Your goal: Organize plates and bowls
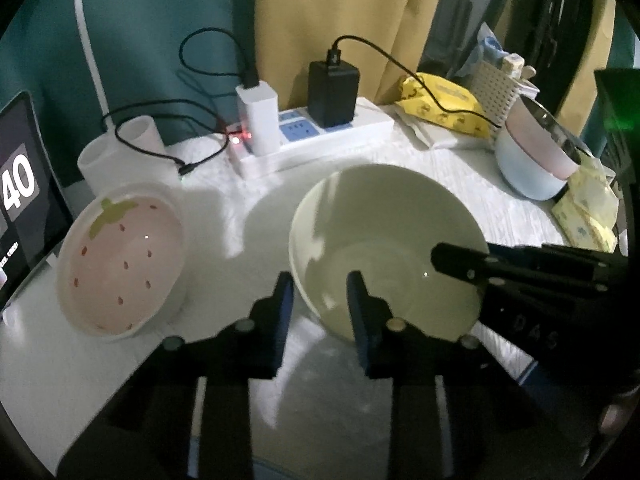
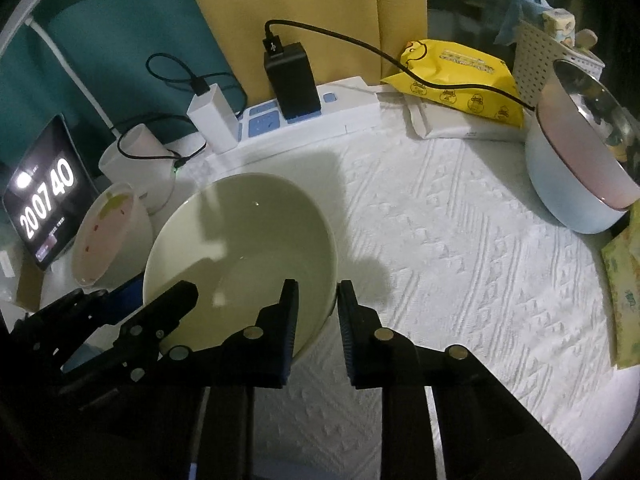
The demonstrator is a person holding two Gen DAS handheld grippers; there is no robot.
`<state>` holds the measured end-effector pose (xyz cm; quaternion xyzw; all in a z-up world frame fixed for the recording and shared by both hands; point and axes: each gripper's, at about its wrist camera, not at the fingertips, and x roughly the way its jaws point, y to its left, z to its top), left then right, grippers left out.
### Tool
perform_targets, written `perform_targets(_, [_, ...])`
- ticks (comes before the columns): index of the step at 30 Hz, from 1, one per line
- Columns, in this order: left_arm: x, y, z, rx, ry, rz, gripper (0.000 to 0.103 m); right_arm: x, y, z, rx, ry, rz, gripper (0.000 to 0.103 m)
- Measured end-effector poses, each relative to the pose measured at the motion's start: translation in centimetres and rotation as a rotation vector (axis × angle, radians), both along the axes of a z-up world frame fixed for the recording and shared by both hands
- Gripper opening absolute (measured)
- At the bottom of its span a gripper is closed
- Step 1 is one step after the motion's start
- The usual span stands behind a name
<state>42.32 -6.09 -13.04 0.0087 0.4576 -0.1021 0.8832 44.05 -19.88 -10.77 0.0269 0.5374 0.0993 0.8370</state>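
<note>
A plain cream bowl (image 1: 380, 220) stands on the white tablecloth, and both grippers hold it by opposite sides of its rim. My left gripper (image 1: 320, 300) straddles the bowl's near-left rim, one finger inside and one outside, shut on the wall. My right gripper (image 2: 318, 312) is shut the same way on the right rim of the cream bowl (image 2: 240, 232). Left of it sits a pink strawberry-pattern bowl (image 1: 120, 264), upright and untouched. At the right edge is a nested stack of bowls (image 2: 576, 176): pale blue, pink, then steel.
A power strip (image 1: 320, 136) with chargers and trailing cables lies behind the bowls. Two white cups (image 1: 120, 152) and a tablet clock (image 1: 20, 200) stand at the left. A yellow wipes pack (image 2: 460, 80) and a white basket (image 1: 496, 84) are at the back right.
</note>
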Motion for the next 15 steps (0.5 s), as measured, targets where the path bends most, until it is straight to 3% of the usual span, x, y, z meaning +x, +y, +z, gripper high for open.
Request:
perform_targets(3, [-0.4, 0.0, 0.3, 0.013, -0.022, 0.002, 0.023, -0.3, 0.0, 0.3, -0.011, -0.027, -0.004, 0.016])
perform_targets(15, [-2.5, 0.1, 3.6, -0.008, -0.116, 0.0, 0.022, -2.0, -0.8, 4.4, -0.006, -0.154, -0.005, 0.014])
